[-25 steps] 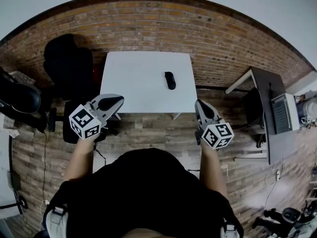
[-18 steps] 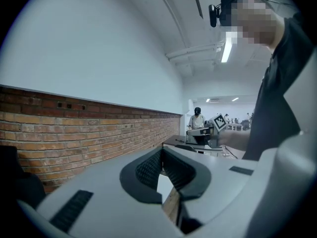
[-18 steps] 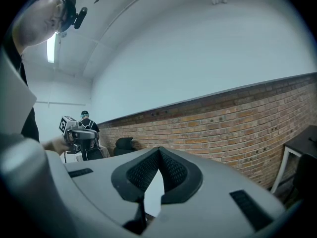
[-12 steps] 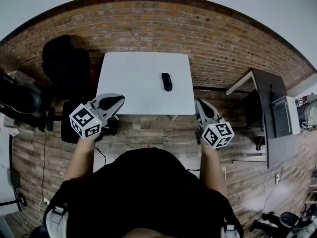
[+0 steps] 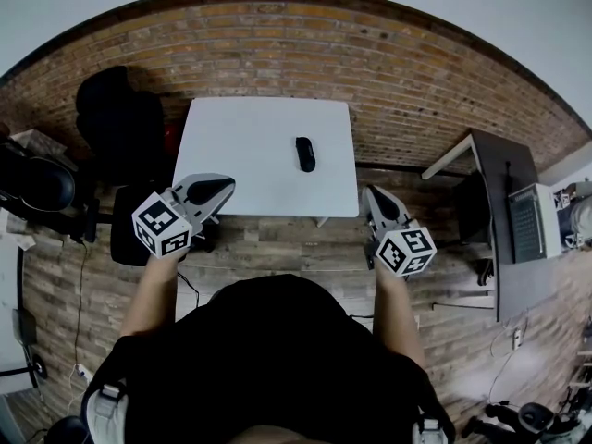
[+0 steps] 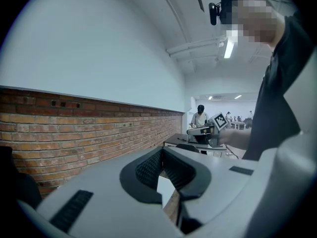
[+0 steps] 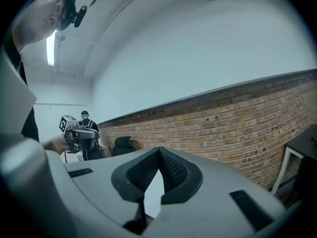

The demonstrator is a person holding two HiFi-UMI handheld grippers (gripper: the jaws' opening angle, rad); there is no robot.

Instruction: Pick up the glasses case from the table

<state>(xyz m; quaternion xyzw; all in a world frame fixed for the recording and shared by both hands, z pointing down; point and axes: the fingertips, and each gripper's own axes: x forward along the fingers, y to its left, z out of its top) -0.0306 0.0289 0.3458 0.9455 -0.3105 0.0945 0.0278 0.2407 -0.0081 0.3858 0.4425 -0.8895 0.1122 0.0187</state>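
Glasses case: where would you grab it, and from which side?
Grip the case across its narrow middle. It lies flat and alone on the table, long axis pointing roughly away from the person, so coming in from the near edge should let its two long sides be pinched.

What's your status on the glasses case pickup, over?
Jaws shut, empty: left gripper, right gripper, by the table near edge. Glasses case alone on top, untouched. Nothing in the way.
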